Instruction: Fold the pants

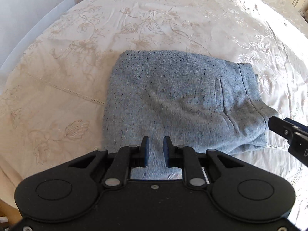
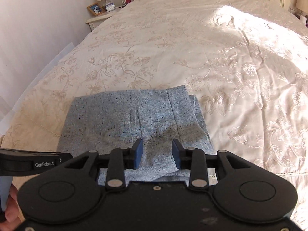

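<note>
A: Which step is being judged as in hand?

B: The pants (image 1: 179, 100) are lying on the bed (image 1: 77, 38) as a compact rectangle, so a last fold or tidy seems to be under way. Next, the loose near-right corner is probably needing to be squared.

A: And the left gripper (image 1: 156, 146)?

B: It is being held over the near edge, jaws parted slightly, nothing gripped; whether cloth is being touched cannot be told.

A: The right gripper (image 2: 156, 150)?

B: It is being held above the waistband end, jaws parted wider, nothing clamped.
</note>
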